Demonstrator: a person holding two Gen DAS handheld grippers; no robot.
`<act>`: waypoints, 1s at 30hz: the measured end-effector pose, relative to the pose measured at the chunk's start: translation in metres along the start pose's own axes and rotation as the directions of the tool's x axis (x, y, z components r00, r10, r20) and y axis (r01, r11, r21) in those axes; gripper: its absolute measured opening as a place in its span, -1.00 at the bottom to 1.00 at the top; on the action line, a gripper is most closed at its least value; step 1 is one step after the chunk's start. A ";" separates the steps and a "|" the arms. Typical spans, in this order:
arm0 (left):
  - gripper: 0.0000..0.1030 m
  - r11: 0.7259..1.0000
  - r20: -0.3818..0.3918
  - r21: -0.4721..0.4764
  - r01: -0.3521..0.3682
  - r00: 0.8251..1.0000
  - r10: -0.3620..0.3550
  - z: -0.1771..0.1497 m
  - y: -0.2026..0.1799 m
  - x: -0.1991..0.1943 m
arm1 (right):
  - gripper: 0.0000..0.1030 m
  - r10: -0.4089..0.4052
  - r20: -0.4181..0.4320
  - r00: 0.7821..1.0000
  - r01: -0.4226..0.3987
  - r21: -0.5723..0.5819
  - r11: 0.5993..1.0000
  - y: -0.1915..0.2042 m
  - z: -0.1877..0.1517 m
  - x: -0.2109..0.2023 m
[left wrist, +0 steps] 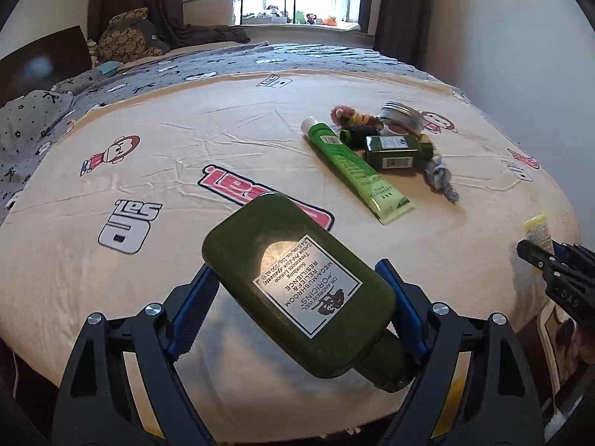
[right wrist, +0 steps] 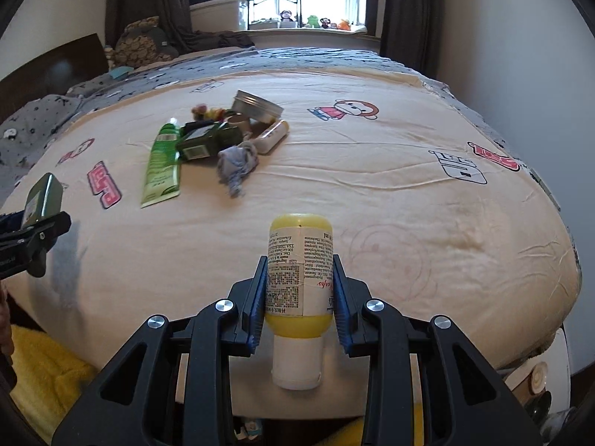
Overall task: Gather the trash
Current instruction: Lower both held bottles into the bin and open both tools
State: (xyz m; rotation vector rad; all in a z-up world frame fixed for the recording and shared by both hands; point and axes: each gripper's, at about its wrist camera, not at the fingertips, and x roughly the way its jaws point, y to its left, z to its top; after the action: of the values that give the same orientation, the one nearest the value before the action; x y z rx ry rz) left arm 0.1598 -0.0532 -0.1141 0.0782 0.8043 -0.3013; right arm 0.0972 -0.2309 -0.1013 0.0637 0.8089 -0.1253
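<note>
My left gripper (left wrist: 297,290) is shut on a large dark green lotion bottle (left wrist: 293,282), held above the near edge of the bed, cap toward the camera. It also shows at the left of the right wrist view (right wrist: 41,200). My right gripper (right wrist: 300,286) is shut on a small yellow bottle (right wrist: 299,271) with a white cap, also above the near edge; it shows at the right of the left wrist view (left wrist: 537,232). A pile farther on the bed holds a light green tube (left wrist: 353,167), a small dark green bottle (left wrist: 396,152), a metal tin (left wrist: 403,113) and a white tube (right wrist: 271,135).
The cream printed sheet (left wrist: 186,156) covers the bed, with a grey blanket (left wrist: 223,63) and pillows behind. A grey knotted rope toy (right wrist: 238,163) and a small colourful toy (left wrist: 347,113) lie in the pile. Yellow fabric (right wrist: 48,371) lies below the bed's near edge.
</note>
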 end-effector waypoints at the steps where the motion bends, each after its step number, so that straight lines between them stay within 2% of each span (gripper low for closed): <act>1: 0.57 1.000 0.004 0.001 0.010 1.000 -0.010 -0.006 -0.001 -0.008 | -0.37 0.012 0.003 1.000 -0.012 -0.009 1.000 0.005 -0.005 -0.007; 10: 0.57 0.994 -0.004 0.050 0.098 0.995 -0.098 -0.066 -0.018 -0.059 | -0.37 0.106 -0.011 0.994 -0.106 -0.065 0.992 0.034 -0.048 -0.052; 14: 0.57 0.989 -0.046 0.057 0.135 0.990 -0.132 -0.094 -0.023 -0.064 | -0.37 0.132 -0.068 0.989 -0.138 -0.086 0.987 0.044 -0.074 -0.053; 17: 0.57 0.988 -0.104 0.048 0.148 0.984 -0.143 -0.115 -0.025 -0.055 | -0.37 0.143 -0.114 0.983 -0.151 -0.071 0.986 0.046 -0.089 -0.043; 22: 0.57 0.981 -0.224 0.050 0.187 0.959 -0.171 -0.150 -0.036 -0.029 | -0.38 0.181 -0.181 0.967 -0.188 -0.024 0.982 0.049 -0.112 -0.026; 30: 0.57 0.976 -0.387 0.092 0.199 0.910 -0.149 -0.190 -0.048 0.022 | -0.39 0.202 -0.308 0.930 -0.204 0.024 0.979 0.059 -0.151 0.014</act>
State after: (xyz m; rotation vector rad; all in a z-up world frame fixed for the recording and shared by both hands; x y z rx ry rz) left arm 0.0273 -0.0692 -0.2593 0.1915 1.1792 -0.5184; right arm 0.0066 -0.1579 -0.2150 0.1618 1.1112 0.0872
